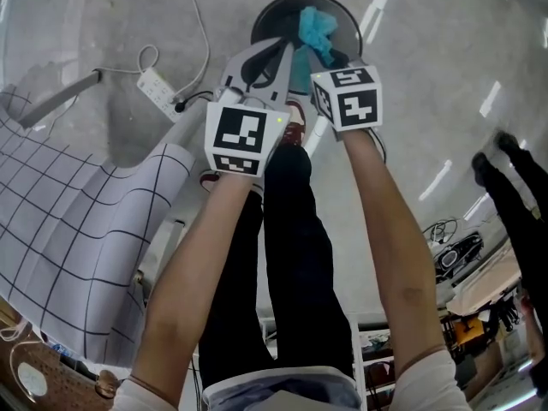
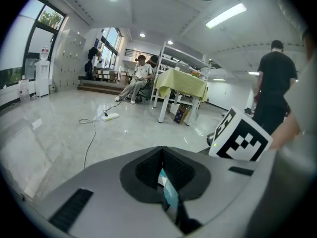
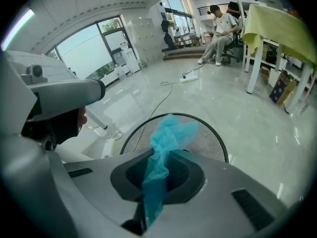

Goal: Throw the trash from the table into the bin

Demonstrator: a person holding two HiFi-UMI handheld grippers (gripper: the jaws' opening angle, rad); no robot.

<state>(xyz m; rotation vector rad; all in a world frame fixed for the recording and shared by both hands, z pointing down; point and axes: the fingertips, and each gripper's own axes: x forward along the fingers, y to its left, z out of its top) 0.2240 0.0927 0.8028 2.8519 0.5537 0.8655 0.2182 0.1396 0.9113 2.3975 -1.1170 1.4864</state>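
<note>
— Jaws status, both sides?

— Left gripper (image 2: 162, 156) was clenched on a thin teal-and-white scrap (image 2: 169, 195). Right gripper (image 3: 157, 165) was clenched on a crumpled teal wad (image 3: 169, 133), with the wad's loose end sticking out past the tips.

— Counts?

— Two grippers, two marker cubes, two pieces of trash, one per gripper. One bin (image 1: 264, 17): round, black mesh, standing on the floor (image 1: 445, 50). One power strip (image 1: 159, 84) with its cable.

— Where was the trash relative to the bin?

— From the head view, the wad hung above the bin's mouth, inside the rim, toward its right side. The scrap sat over the near rim, just beside the wad. Couldn't tell whether the scrap touched the rim. Both grippers pointed down, side by side.

— Room to move?

— Near rim was tight: the person's shoe (image 1: 295, 131) stood just beside it. Power strip lay left of the bin, near but apart. Checked cloth (image 1: 60, 229) was further left, its edge well apart from the bin. Glossy floor ran open past the far and right rim. One person in black (image 2: 275, 83) stood off to the right, well apart.
</note>
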